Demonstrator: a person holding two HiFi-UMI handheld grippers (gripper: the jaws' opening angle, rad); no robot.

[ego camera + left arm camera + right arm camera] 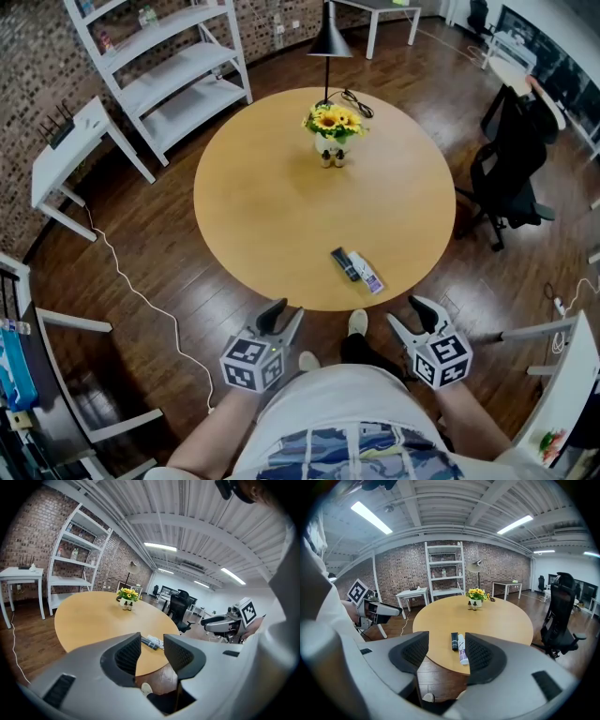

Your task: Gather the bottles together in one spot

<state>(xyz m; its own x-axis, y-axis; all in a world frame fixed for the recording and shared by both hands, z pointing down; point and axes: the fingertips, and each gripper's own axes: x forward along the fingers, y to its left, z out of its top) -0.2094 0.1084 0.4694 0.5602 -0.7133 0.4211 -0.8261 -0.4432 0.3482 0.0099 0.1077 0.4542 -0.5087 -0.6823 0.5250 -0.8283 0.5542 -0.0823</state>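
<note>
left gripper, right gripper open, empty — lying bottles and small bottles by flowers sat well apart; nothing gathered.

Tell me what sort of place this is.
Probably an open-plan office or studio: a black office chair, a white shelving unit against a brick wall, strip lights overhead, and a round wooden table.

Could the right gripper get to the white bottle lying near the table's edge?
Probably yes. The right gripper is open and empty, the white bottle lies just ahead near the table edge, and nothing stands between them.
</note>
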